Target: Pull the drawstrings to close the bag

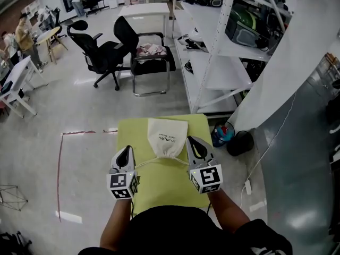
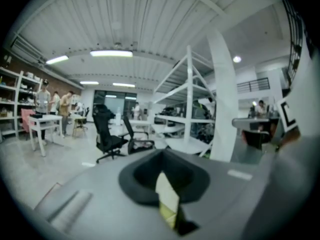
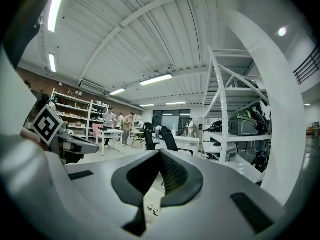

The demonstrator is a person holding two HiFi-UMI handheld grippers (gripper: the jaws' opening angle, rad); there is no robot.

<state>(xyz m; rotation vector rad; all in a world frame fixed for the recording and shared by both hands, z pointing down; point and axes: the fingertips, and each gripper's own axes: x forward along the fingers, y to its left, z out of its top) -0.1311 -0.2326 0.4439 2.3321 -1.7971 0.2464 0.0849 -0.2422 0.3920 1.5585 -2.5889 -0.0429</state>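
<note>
Trouble at this moment would most likely come from the two thin cords [image 1: 147, 161] of the bag [image 1: 167, 137]. Each hand-held gripper had its jaws pressed fully together. The left hand-held gripper [image 1: 126, 154] was closed on the cord at the left side of the neck, and the right hand-held gripper [image 1: 195, 145] on the cord at the right side. The pinch itself lay under the jaws, so I could not see it directly. Such a thin cord, I thought, could slide out of closed jaws if the pull was sudden, and then that side of the neck would remain loose.

A second danger was the bag itself. It lay flat on the yellow-green table [image 1: 159, 193], with its neck toward the person and between the two grippers, and nothing held it down. If one side was pulled harder than the other, the light bag would probably be dragged sideways across the table, or lifted from it, instead of closing. Both grippers were above the table and pointed nearly level, so an upward pull seemed a real possibility. The neck looked already gathered quite narrow, so too much force might only strain the cloth.

As for the count: one cream bag with small print, two cords, two hand-held grippers, one table. Behind the table stood two black chairs, one office chair [image 1: 101, 52] on wheels and one metal-frame chair [image 1: 151, 62], and one white shelf unit [image 1: 218, 62] to the right.
</note>
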